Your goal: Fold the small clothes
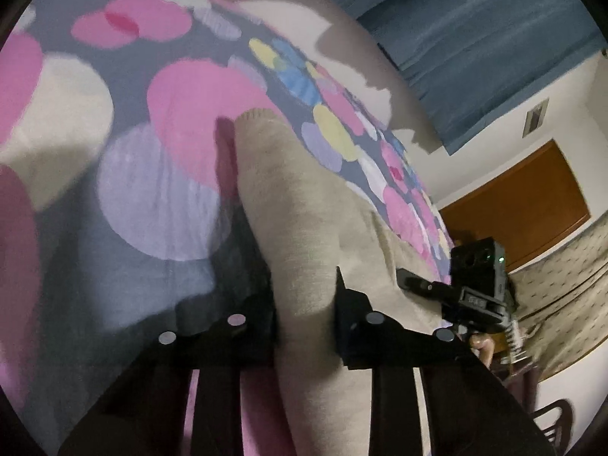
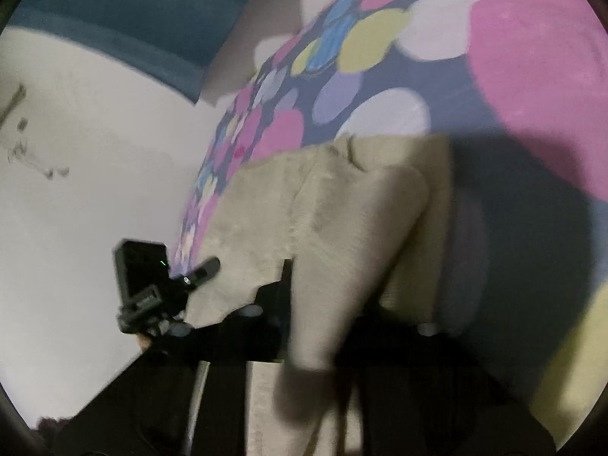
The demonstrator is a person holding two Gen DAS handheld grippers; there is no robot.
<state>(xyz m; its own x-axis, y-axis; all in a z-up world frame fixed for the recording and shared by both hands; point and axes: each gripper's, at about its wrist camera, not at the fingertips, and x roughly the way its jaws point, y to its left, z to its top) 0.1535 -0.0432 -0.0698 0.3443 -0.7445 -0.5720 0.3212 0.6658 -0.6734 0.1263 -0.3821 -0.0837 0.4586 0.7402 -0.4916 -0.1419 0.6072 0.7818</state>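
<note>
A beige knit garment [image 1: 300,205] lies on a bedsheet with pink, white and lilac spots [image 1: 152,159]. My left gripper [image 1: 304,304] is shut on a sleeve-like fold of the garment, which passes between its black fingers. My right gripper [image 2: 323,304] is shut on another part of the same beige garment [image 2: 342,212], with cloth bunched between its fingers. Each gripper shows in the other's view: the right one in the left wrist view [image 1: 471,285], the left one in the right wrist view [image 2: 152,288].
A blue curtain [image 1: 475,38] hangs behind the bed. A white wall [image 2: 95,190] and a brown wooden door [image 1: 532,201] are at the side. A patterned beige cloth [image 1: 562,285] lies near the door.
</note>
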